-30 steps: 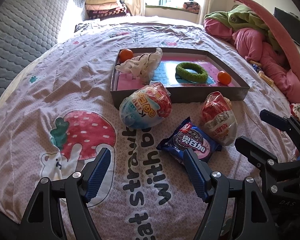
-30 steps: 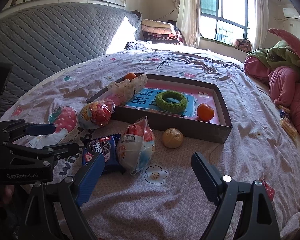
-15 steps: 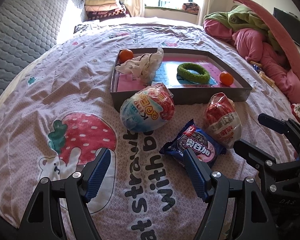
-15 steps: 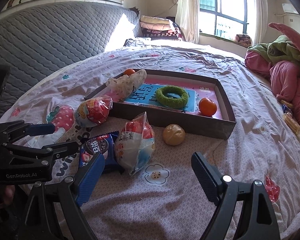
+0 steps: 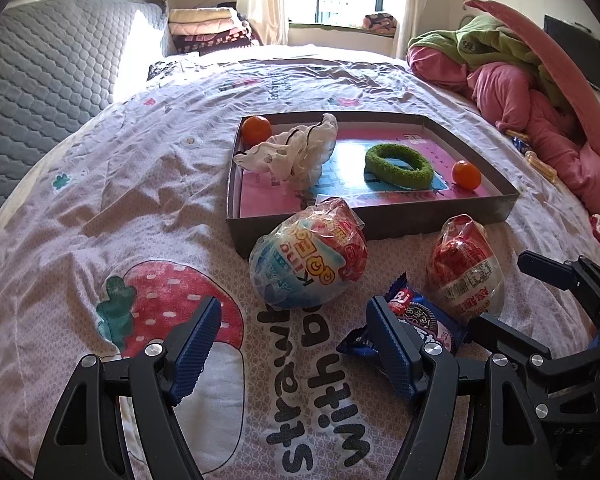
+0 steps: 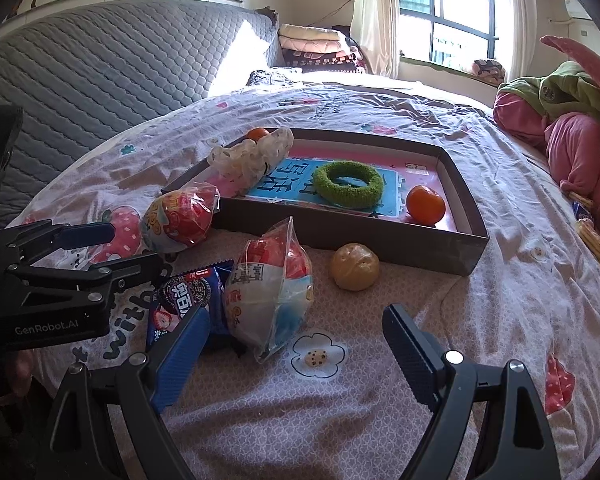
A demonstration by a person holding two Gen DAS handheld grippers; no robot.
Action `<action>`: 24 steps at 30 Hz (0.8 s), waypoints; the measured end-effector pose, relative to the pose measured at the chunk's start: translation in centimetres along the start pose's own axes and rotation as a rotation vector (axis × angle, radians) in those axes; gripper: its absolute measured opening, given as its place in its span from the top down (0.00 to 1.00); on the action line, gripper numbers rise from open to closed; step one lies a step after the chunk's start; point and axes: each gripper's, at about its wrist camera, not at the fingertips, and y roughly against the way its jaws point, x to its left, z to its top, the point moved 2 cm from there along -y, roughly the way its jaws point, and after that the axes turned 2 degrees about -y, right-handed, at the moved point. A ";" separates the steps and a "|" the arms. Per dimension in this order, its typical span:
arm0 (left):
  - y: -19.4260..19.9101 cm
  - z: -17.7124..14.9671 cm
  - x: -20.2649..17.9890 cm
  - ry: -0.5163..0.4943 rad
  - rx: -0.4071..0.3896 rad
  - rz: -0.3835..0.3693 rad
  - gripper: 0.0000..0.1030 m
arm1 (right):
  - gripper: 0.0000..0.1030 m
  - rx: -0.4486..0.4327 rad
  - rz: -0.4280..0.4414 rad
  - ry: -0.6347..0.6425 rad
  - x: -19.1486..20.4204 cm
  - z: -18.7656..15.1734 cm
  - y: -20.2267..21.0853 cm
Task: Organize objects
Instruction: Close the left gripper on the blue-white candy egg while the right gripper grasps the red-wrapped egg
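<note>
Both tongs, left tongs [image 5: 294, 344] and right tongs [image 6: 296, 350], gape wide, grasping nothing. Nearest the left lies a crinkly egg-shaped plastic snack packet [image 5: 308, 256], blue, white and red.

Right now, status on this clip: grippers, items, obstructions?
Left gripper and right gripper open, empty. Two wrapped eggs, cookie pack and yellow ball lie outside the tray. Approach unobstructed.

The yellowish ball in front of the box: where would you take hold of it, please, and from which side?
Grip the yellowish ball across its middle, from above with the right gripper. It is round, and the box wall blocks the far side.
</note>
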 end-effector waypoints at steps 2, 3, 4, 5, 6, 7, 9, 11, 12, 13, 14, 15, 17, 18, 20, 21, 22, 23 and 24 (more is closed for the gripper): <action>-0.3 0.3 0.1 0.002 -0.002 0.001 0.26 | 0.15 0.002 0.003 -0.003 0.0 0.0 -0.1; -0.4 0.5 0.2 0.000 -0.002 0.002 0.26 | 0.15 0.003 0.005 -0.005 0.0 0.1 -0.2; -0.6 0.6 0.2 -0.001 -0.003 0.003 0.26 | 0.15 0.006 0.009 -0.007 0.0 0.1 -0.4; -0.7 0.8 0.2 -0.002 -0.006 0.003 0.26 | 0.15 0.009 0.010 -0.008 0.1 0.2 -0.5; -0.9 0.9 0.3 -0.004 -0.008 0.000 0.26 | 0.15 0.010 0.010 -0.009 0.2 0.2 -0.7; -1.2 1.1 0.3 -0.005 -0.006 0.000 0.26 | 0.15 0.012 0.014 -0.009 0.2 0.3 -0.8; -1.5 1.4 0.5 -0.004 -0.007 0.001 0.26 | 0.15 0.015 0.017 -0.011 0.3 0.3 -1.0; -1.9 1.6 0.5 0.001 0.002 -0.018 0.26 | 0.15 0.017 0.019 -0.014 0.4 0.4 -1.2; -2.0 1.7 0.5 0.003 0.003 -0.026 0.26 | 0.15 0.018 0.020 -0.018 0.4 0.5 -1.2; -2.1 1.7 0.5 0.001 0.001 -0.024 0.26 | 0.15 0.017 0.020 -0.021 0.4 0.5 -1.3; -2.3 1.8 0.4 -0.006 0.002 -0.017 0.26 | 0.15 0.016 0.022 -0.024 0.3 0.5 -1.3; -2.4 1.8 0.4 -0.010 0.004 -0.015 0.26 | 0.15 0.017 0.022 -0.026 0.3 0.5 -1.4; -2.7 2.0 0.4 -0.005 0.007 -0.024 0.26 | 0.15 0.020 0.019 -0.026 0.3 0.6 -1.5; -2.9 2.0 0.4 -0.001 0.010 -0.029 0.26 | 0.15 0.022 0.021 -0.026 0.3 0.6 -1.6; -3.3 2.1 0.5 0.008 0.018 -0.037 0.26 | 0.15 0.022 0.020 -0.029 0.3 0.6 -1.7; -3.5 2.2 0.6 0.012 0.022 -0.041 0.26 | 0.15 0.022 0.021 -0.029 0.3 0.7 -1.7; -3.7 2.2 0.6 0.016 0.025 -0.047 0.26 | 0.16 0.020 0.018 -0.030 0.3 0.7 -1.8; -3.8 2.2 0.6 0.019 0.028 -0.051 0.26 | 0.17 0.021 0.018 -0.029 0.3 0.8 -1.9; -4.0 2.2 0.5 0.019 0.032 -0.052 0.26 | 0.18 0.021 0.018 -0.029 0.3 0.8 -1.9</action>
